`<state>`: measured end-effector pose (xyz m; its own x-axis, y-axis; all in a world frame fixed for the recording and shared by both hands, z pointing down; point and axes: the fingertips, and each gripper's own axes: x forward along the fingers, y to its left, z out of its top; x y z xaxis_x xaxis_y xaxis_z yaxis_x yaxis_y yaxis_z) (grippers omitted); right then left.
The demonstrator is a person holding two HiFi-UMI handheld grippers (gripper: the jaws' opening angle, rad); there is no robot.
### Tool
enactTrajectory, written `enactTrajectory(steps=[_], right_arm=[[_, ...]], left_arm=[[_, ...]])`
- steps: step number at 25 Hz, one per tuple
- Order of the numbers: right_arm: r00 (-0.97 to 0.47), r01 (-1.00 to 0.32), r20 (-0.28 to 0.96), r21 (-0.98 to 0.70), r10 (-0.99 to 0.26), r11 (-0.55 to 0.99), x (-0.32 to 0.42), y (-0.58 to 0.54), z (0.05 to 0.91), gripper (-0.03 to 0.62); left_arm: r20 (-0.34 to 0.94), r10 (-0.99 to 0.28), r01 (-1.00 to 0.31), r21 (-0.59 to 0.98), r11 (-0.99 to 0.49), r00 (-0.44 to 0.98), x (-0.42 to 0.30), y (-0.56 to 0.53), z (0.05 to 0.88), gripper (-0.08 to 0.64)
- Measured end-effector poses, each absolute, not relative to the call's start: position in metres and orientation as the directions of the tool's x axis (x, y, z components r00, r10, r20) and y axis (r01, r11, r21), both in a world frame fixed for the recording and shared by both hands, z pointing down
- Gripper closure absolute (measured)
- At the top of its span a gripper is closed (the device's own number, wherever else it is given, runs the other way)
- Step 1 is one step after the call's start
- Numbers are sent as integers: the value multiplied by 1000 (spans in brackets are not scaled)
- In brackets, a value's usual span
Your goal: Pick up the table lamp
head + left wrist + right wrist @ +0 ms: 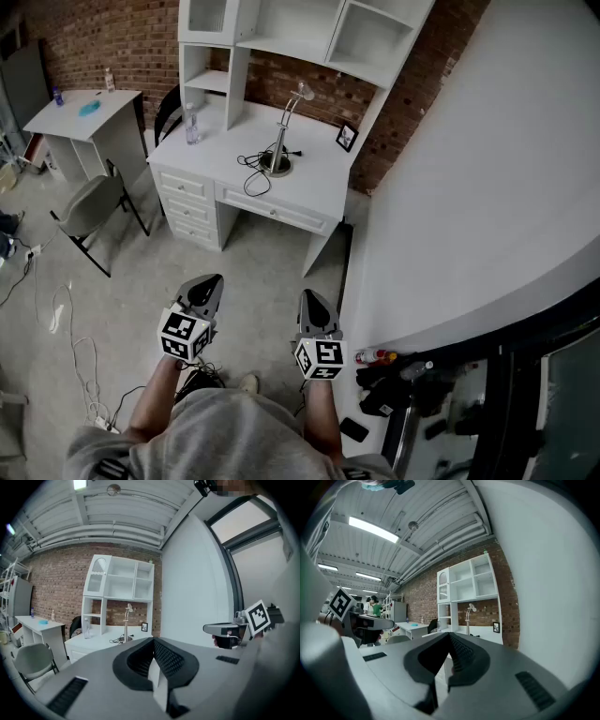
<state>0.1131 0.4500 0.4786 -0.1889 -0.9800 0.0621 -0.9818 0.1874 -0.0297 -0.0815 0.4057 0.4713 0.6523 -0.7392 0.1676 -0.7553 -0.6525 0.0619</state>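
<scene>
The table lamp (279, 139), a slim silver stem with a tilted head and a round base, stands on a white desk (319, 183) far ahead, its black cord coiled beside it. My left gripper (211, 282) and right gripper (310, 298) hang side by side over the floor, well short of the desk. Both are shut with nothing between the jaws. The left gripper view shows the lamp (126, 623) small above the closed left gripper (152, 642). Through the right gripper view the lamp (469, 618) stands beyond the closed right gripper (449, 637).
On the desk are a clear bottle (192, 126) and a small picture frame (347, 137), under a white shelf unit (281, 37). A grey chair (91, 205) and a second white table (82, 110) stand left. A white partition (469, 187) runs along the right. Cables (67, 330) lie on the floor.
</scene>
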Motion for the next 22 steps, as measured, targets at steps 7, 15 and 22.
enactTrajectory(steps=[7,15,22], right_arm=[[-191,-981,61,-38,-980,189,113,452,479,570],[-178,-984,69,-44,-982,175,119,461,484,569],[-169,-985,105,-57,-980,163,133,477,504,569]], left_arm=[[170,-738,-754,59,-654,654,-79,408,472,555],[184,-740,-758,54,-650,647,-77,415,475,555],[198,-739,-759,43,-650,644,-67,415,480,555]])
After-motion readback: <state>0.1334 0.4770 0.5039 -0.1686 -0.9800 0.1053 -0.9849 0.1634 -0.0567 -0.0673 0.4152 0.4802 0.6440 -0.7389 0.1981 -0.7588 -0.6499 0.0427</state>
